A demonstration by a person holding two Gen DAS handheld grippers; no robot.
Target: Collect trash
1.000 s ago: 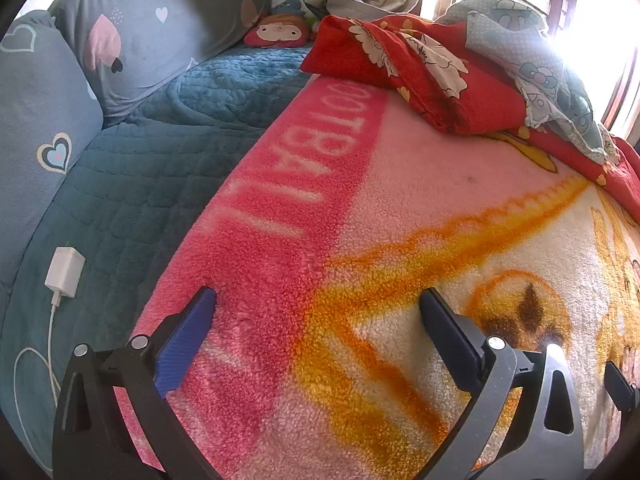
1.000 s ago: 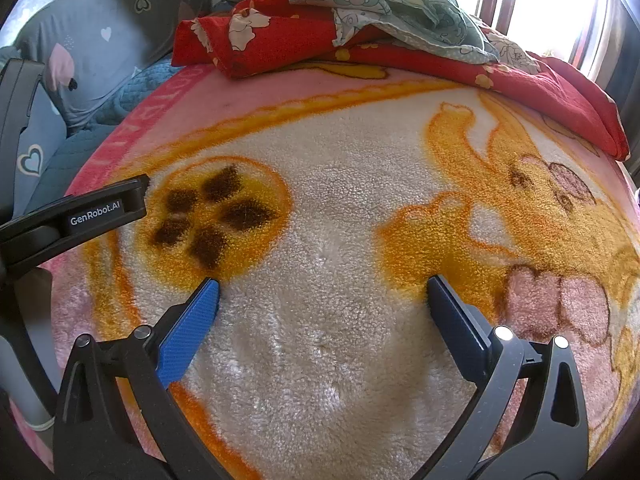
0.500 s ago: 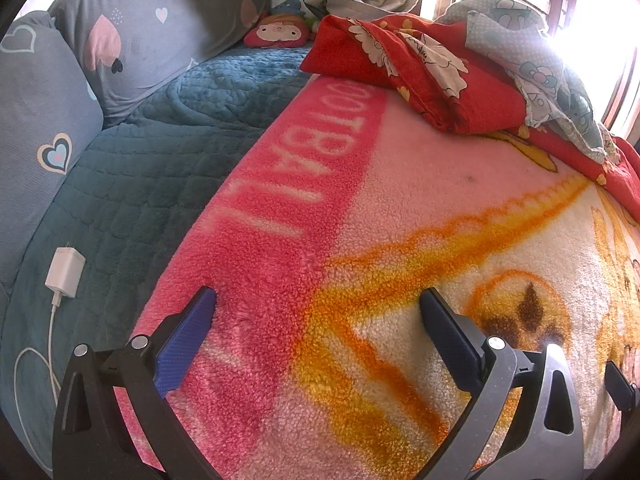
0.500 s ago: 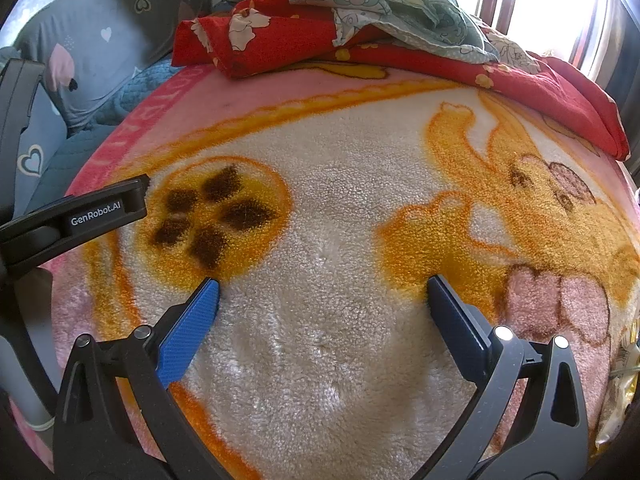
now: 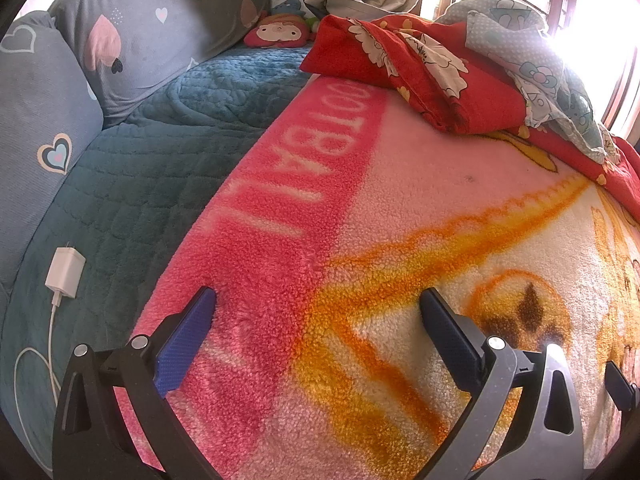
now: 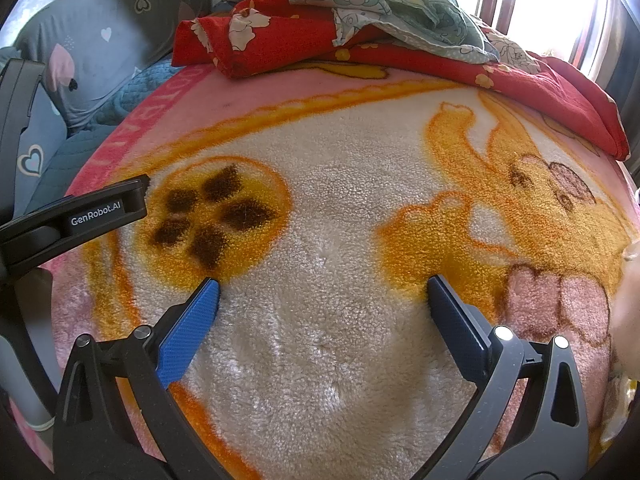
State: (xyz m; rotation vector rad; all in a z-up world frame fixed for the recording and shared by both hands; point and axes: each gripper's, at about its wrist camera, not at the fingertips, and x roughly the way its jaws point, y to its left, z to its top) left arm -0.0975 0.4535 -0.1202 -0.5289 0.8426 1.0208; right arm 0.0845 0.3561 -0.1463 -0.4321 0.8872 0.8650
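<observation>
Trash is hard to find so far. Both tongs hang just over the fuzzy blanket [image 6: 328, 272], and both are spread wide with nothing between their tips. The left tongs [image 5: 318, 306] sit over the pink stripe with white letters. The right tongs [image 6: 323, 294] sit over the white part, between the brown-spotted ball picture [image 6: 222, 222] and the orange cartoon animal [image 6: 500, 200]. A pale, blurry thing [image 6: 628, 280] peeks in at the far right edge of the right tongs' view; it might be trash, but I cannot tell. Far ahead of the tongs lies a red quilt [image 5: 420, 76] with a green cloth [image 6: 400, 4] on top. Off to the left of the left tongs, a white charger [image 5: 65, 272] lies on the blue bed cover [image 5: 152, 168]. My guess is the job has hardly begun: nothing is picked up, and no bin shows.
</observation>
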